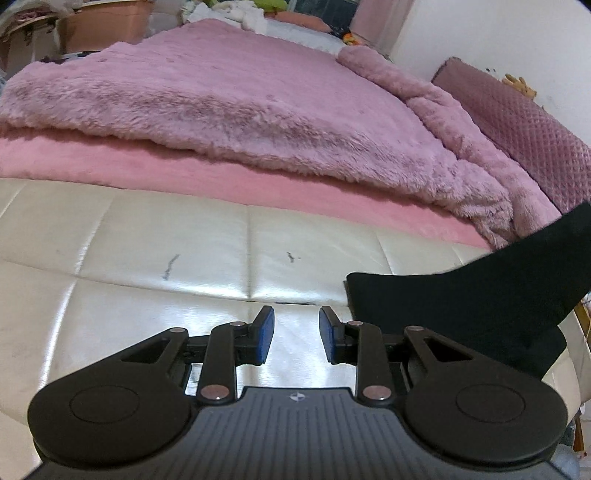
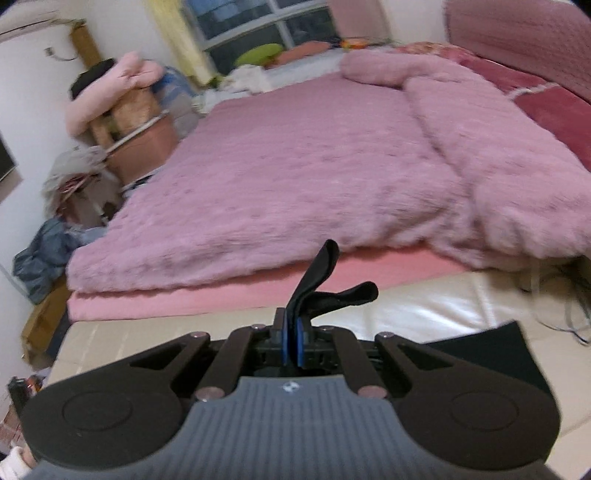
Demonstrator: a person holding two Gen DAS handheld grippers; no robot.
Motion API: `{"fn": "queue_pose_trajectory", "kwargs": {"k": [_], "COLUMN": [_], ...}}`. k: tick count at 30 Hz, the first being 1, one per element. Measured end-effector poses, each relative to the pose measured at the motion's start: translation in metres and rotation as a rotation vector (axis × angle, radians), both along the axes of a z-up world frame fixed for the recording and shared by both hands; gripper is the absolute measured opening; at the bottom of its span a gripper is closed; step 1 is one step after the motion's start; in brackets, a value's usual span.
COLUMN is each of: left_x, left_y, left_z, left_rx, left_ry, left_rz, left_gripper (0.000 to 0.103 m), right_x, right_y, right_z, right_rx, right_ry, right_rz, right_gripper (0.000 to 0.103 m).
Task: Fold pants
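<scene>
The black pants point(image 1: 461, 302) lie at the right end of a cream padded bench point(image 1: 147, 240), with one part lifted up toward the right edge of the left wrist view. My left gripper point(image 1: 296, 321) hovers over the bench just left of the pants, open, its blue pads point(image 1: 266, 332) apart with nothing between them. My right gripper point(image 2: 291, 325) is shut on a fold of the black pants point(image 2: 317, 273), which sticks up past the pads. More of the black cloth point(image 2: 491, 350) hangs below at the right.
Beyond the bench lies a bed under a fluffy pink blanket point(image 1: 240, 99) on a pink sheet point(image 1: 184, 177). A quilted headboard point(image 1: 524, 122) stands at the right. Boxes and piled clothes point(image 2: 122, 122) crowd the left wall below a window point(image 2: 258, 22).
</scene>
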State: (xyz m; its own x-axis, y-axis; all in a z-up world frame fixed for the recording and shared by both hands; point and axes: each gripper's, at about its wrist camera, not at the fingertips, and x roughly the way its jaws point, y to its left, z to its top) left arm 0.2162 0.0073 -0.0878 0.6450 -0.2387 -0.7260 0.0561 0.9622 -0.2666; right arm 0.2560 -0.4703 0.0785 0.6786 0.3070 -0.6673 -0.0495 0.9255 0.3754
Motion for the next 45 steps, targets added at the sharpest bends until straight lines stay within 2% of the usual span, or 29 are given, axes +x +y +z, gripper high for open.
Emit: {"fn": "queue_pose_trajectory", "kwargs": {"k": [4, 7, 13, 17, 22, 25, 28, 34, 36, 37, 40, 43, 45], "left_x": [0.007, 0.013, 0.024, 0.029, 0.037, 0.04, 0.044, 0.053, 0.055, 0.057, 0.059, 0.057, 0.058], "left_y": [-0.016, -0.028, -0.049, -0.054, -0.06, -0.064, -0.07, -0.086, -0.092, -0.095, -0.104, -0.107, -0.106], "left_z": [-0.006, -0.014, -0.031, -0.041, -0.049, -0.05, -0.049, -0.042, -0.042, -0.043, -0.046, -0.046, -0.048], "left_rx": [0.011, 0.027, 0.075, 0.093, 0.109, 0.109, 0.107, 0.091, 0.082, 0.079, 0.088, 0.095, 0.1], "left_ry": [0.025, 0.054, 0.115, 0.15, 0.181, 0.188, 0.187, 0.164, 0.16, 0.164, 0.171, 0.169, 0.177], "left_rz": [-0.022, -0.037, -0.073, -0.087, -0.1, -0.111, -0.125, -0.168, -0.18, -0.185, -0.199, -0.218, -0.212], "left_gripper": [0.033, 0.033, 0.033, 0.033, 0.033, 0.033, 0.033, 0.033, 0.033, 0.033, 0.033, 0.033, 0.033], "right_x": [0.006, 0.011, 0.016, 0.015, 0.012, 0.014, 0.016, 0.017, 0.017, 0.022, 0.04, 0.042, 0.04], "right_y": [-0.047, -0.082, -0.113, -0.123, -0.125, -0.122, -0.11, -0.099, -0.106, -0.112, -0.132, -0.137, -0.138], "right_z": [-0.039, -0.087, -0.182, -0.22, -0.232, -0.222, -0.197, -0.111, -0.097, -0.102, -0.161, -0.193, -0.198], "right_rx": [-0.011, -0.008, -0.021, 0.004, 0.004, -0.027, -0.082, -0.142, -0.158, -0.176, -0.27, -0.315, -0.316], "right_ry": [0.066, 0.14, 0.3, 0.348, 0.361, 0.347, 0.299, 0.102, 0.048, 0.073, 0.216, 0.242, 0.232], "right_rz": [-0.07, -0.139, -0.229, -0.256, -0.247, -0.225, -0.178, -0.056, -0.043, -0.061, -0.155, -0.196, -0.205], "right_gripper": [0.0, 0.0, 0.0, 0.0, 0.0, 0.0, 0.0, 0.0, 0.0, 0.0, 0.0, 0.0, 0.0]}}
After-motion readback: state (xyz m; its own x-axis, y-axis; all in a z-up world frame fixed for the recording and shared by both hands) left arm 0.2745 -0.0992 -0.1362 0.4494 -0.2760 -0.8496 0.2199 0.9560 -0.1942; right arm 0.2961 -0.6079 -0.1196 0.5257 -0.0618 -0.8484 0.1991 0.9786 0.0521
